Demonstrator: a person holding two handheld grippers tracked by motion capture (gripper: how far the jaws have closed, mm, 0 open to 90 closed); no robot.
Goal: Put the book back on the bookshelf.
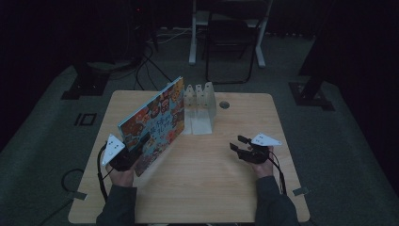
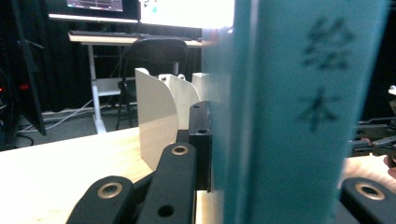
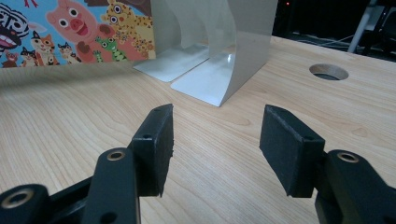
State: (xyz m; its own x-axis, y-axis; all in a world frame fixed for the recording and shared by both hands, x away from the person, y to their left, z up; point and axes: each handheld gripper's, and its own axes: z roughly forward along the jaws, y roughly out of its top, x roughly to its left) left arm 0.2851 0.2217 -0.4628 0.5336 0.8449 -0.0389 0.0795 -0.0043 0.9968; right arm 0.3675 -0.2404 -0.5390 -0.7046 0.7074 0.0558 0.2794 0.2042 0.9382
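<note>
The left gripper had its fingers pinching the lower corner of a picture book, holding it tilted on edge with that corner close to the counter. In the left gripper view the book's teal spine stood between the fingers and carried dark printed characters reading "絵本". The front cover, facing the right gripper, showed cartoon animals: a pink pig, a spotted cat and a small green creature were distinguishable in the right gripper view. Cover lettering in the high view was too small to read.

Just beyond the book's far end stood a white book rack with upright dividers on flat base plates; the book's upper edge lay just beside it, and contact could not be determined.

The right gripper rested near the counter, well apart from the book, its fingers spread with nothing between them. Ahead of them lay bare wood and, to one side, a round cable hole.
</note>
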